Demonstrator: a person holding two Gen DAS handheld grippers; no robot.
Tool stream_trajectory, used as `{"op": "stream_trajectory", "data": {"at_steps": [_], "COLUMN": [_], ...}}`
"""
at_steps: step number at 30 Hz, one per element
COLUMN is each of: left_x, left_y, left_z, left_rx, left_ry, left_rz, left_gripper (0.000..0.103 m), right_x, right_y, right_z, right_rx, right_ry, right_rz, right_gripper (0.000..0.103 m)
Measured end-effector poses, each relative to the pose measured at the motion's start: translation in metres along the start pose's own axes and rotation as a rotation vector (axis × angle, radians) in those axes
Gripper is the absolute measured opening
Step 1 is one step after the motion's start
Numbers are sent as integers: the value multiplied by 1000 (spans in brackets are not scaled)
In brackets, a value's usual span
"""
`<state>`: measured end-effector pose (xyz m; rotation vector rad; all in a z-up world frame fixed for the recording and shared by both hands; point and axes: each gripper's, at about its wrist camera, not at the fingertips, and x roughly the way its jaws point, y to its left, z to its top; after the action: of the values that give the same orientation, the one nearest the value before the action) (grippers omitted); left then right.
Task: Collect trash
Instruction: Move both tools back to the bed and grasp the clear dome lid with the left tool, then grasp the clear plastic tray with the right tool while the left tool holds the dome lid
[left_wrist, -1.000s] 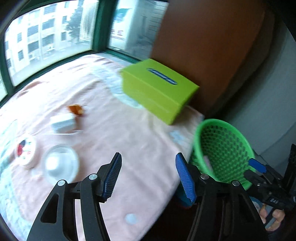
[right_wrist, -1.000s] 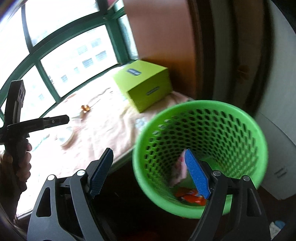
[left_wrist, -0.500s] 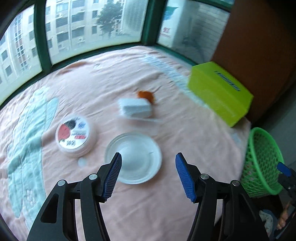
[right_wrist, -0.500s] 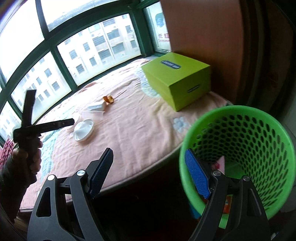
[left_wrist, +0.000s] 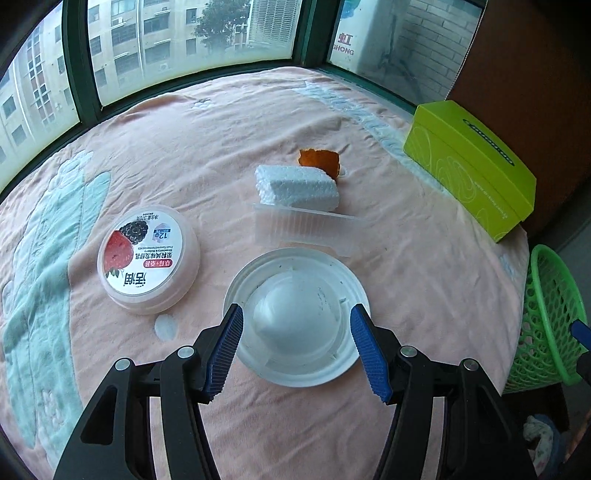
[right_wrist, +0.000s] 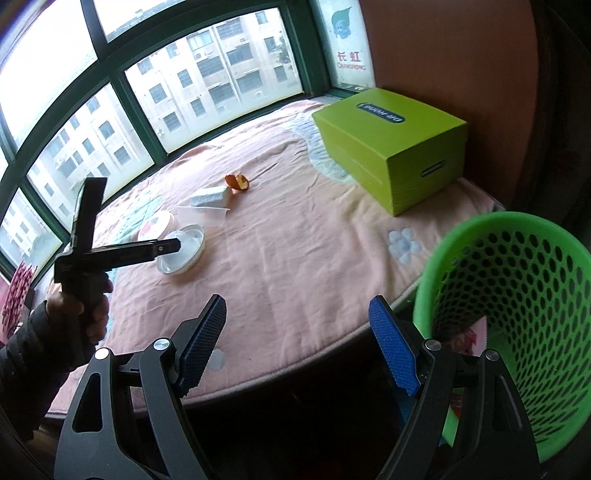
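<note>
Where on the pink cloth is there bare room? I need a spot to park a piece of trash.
Free: the wide stretch between the white lid and the green box, running toward the green basket. Also the far strip under the window. Crowded: the cluster of lid, yogurt tub, clear tray, foam block and orange peel.

A white domed lid (left_wrist: 297, 317) lies nearest, a sealed yogurt tub (left_wrist: 147, 258) left of it. Farther sit a clear tray (left_wrist: 306, 227), white foam (left_wrist: 295, 188) and orange peel (left_wrist: 320, 161). A green basket (right_wrist: 513, 306) stands right.
</note>
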<state>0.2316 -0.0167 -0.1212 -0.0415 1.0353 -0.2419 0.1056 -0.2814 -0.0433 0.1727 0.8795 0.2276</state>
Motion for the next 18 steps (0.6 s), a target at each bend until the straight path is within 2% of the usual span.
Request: {"op": "stream_trajectory", "data": {"at_steps": [11, 18], "left_x": [12, -9], "left_y": [-3, -4], "left_z": [4, 0], "left_rx": [32, 33], "left_ry": [-6, -36], "left_rz": [21, 6], "left_gripper": [53, 53], "right_x": [12, 14], "right_y": [6, 10], "right_z": [3, 6], "right_rx": [-12, -25], "right_ry": [20, 21], "right_rz": [7, 18], "right_gripper": [79, 79]}}
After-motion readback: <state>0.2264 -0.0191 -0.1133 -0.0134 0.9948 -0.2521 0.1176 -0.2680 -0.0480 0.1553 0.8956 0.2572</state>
